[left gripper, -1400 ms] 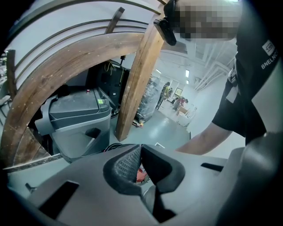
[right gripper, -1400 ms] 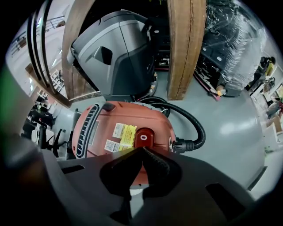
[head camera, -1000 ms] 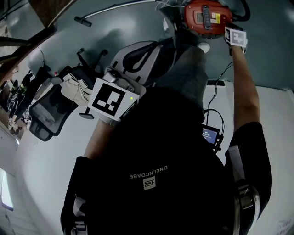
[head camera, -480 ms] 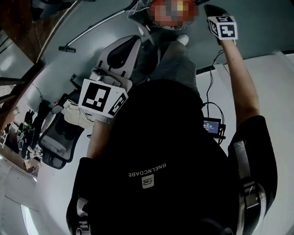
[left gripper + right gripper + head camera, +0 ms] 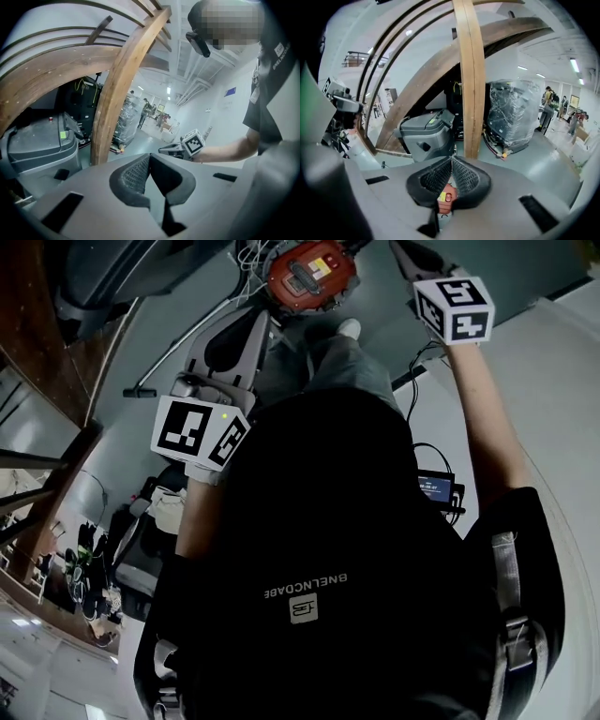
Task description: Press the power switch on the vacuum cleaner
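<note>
The round plastic vacuum cleaner (image 5: 309,276) was red-orange with a yellow label. The grey plastic left gripper (image 5: 150,157) and right gripper (image 5: 451,159) had black cross-hatched pads (image 5: 436,178) and white cubes (image 5: 454,308) printed with black squares. The curved wooden beam (image 5: 469,79) was light brown.

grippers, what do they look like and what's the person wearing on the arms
The left tool and right tool each have a grey moulded body ending in two dark pads with a cross-hatched grip. Each carries a white cube printed with black square markers; the left one shows a small green light. The person wears a black short-sleeved shirt.
</note>
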Tool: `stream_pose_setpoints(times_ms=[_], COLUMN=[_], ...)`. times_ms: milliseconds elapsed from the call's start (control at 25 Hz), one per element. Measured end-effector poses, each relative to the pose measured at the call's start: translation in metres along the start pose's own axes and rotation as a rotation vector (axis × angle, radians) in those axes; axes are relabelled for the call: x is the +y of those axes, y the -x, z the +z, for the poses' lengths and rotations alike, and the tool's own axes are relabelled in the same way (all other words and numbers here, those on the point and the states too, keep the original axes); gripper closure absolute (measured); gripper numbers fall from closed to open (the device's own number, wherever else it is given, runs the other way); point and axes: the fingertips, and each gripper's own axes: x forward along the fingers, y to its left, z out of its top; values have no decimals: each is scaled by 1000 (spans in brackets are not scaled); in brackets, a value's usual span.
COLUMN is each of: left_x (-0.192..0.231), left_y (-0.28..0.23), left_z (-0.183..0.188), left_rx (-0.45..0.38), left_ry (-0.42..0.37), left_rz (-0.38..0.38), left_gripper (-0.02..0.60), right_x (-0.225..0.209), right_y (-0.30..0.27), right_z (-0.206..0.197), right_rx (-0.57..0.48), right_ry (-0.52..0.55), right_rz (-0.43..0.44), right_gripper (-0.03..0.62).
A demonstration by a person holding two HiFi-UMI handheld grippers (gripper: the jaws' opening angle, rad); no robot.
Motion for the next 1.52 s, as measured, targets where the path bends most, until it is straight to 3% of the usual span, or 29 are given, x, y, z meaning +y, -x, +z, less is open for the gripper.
stream_pose_setpoints(times_ms=[360,520,960,1520], left_x=[-33,-51,-97,-138], left_y=[-20,-30,-50,-62], left_z=[69,92,116,114], left_rx=[-32,-37,-45,-31], left_ry=[-98,-136,-217,-240], left_rz=[-136,-210,-336,-372], left_gripper=[568,568,566,568], right_x=[-2,-3,7,-7], right_y=[124,173,259,292], right_z=[87,106,115,92], right_rx=[-201,-260,-386,-392], right_ry=[-59,-75,-114,-135], right_rz=[-142,-220,-338,-371], right_gripper=[568,568,568,568])
